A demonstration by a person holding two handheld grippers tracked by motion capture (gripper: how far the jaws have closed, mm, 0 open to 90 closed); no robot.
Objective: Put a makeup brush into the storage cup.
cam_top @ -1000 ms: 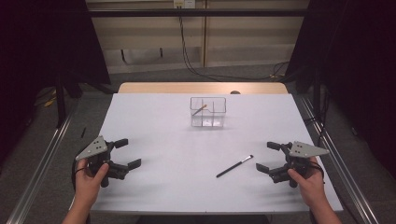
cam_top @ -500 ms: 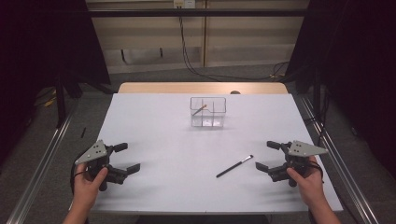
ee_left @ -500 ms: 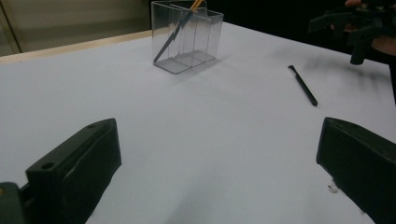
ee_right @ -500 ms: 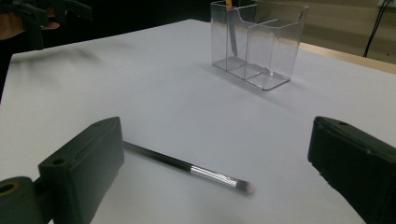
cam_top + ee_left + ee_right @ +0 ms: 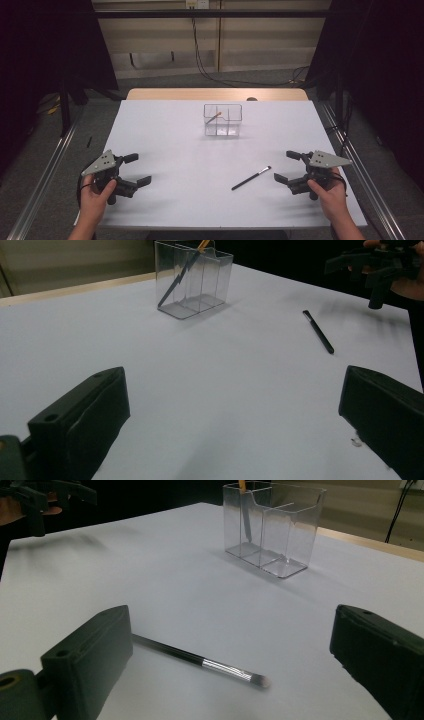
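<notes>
Left hand (image 5: 95, 192): coming in from the bottom edge, wrapping the handle of the left gripper (image 5: 136, 170), forearm angling up and slightly inward. Left gripper: hanging low over the near left of the table, jaws spread wide and pointing toward the centre, grey plate on top tilting outward.

Right hand (image 5: 327, 192): coming in from the bottom edge, gripping the handle of the right gripper (image 5: 286, 166), forearm leaning inward. Right gripper: hovering over the near right, jaws standing wide apart and pointing left toward the centre, holding nothing, grey plate riding on top.
</notes>
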